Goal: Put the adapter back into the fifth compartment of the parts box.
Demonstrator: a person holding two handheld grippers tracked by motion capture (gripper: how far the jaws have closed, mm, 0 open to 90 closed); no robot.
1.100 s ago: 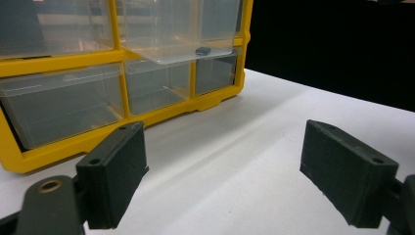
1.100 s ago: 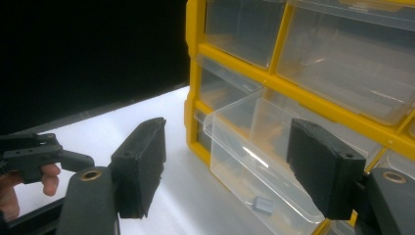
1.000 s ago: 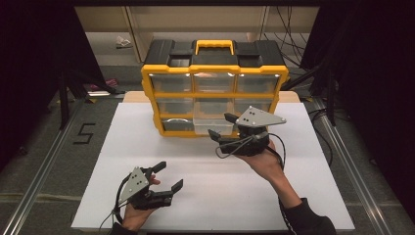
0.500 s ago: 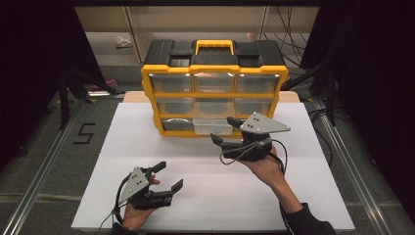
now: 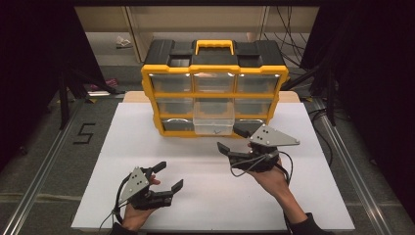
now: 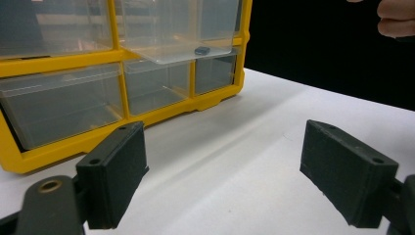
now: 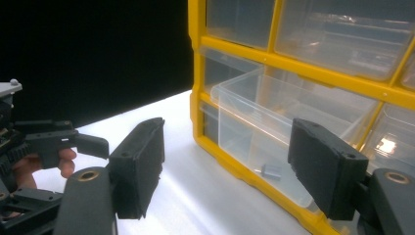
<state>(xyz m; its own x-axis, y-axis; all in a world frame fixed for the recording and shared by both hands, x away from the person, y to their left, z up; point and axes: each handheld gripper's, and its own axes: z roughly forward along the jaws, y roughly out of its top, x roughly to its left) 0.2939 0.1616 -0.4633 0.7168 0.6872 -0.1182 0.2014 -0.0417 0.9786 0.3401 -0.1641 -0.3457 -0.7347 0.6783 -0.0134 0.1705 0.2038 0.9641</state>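
A yellow organizer [image 5: 214, 95] with clear drawers stands at the back of the white table [image 5: 142, 142]. One clear drawer [image 5: 212, 122] in its centre column is pulled out, and a small grey piece [image 7: 270, 171] lies on its floor; the left gripper view has the same piece [image 6: 201, 50]. My right gripper [image 5: 231, 138] hovers just in front and to the right of that drawer, open, with nothing between its jaws. In the right gripper view [image 7: 227, 166] it faces the drawer's [image 7: 293, 122] corner. My left gripper [image 5: 169, 176] rests low near the front edge, open and empty, pointing at the organizer [image 6: 63, 58].
The organizer has a black lid with a yellow handle [image 5: 214, 46]. Cables [image 5: 288, 54] hang behind it at the right. Metal rails [image 5: 49, 152] run along both sides of the table. White surface lies between the two grippers.
My right gripper has drawn back a little from the drawer toward the person and sunk lower. The left gripper has stayed where it was.
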